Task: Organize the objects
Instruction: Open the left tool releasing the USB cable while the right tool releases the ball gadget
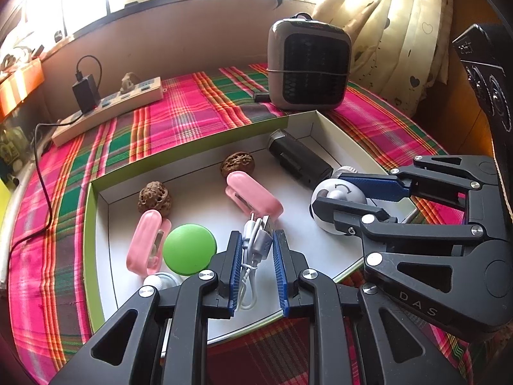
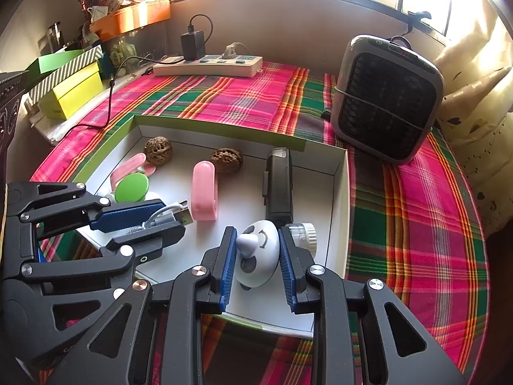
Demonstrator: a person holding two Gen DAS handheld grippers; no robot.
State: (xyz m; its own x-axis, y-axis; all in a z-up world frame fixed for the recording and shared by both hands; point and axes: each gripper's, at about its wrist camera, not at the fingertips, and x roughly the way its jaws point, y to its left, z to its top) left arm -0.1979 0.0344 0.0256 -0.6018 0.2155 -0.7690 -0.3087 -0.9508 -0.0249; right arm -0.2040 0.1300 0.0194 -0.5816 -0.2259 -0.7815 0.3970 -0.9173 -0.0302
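Grippers sit low over the box [image 1: 96, 211], side by side. The left gripper [image 1: 256, 256] pinches a white cable [image 1: 256, 240] between its blue pads, at 6 o'clock in its view. The right gripper [image 2: 258, 256] squeezes a white egg-shaped toy [image 2: 259, 253], also at 6 o'clock in its own view. Both things are inside the box. At 12 o'clock from the cable lie a pink clip [image 1: 253, 197] and a walnut [image 1: 238, 164]. A green disc [image 1: 189, 248] sits at 9 o'clock, just beside the left gripper. A black fan [image 2: 388, 98] stands at 1 o'clock, outside the box.
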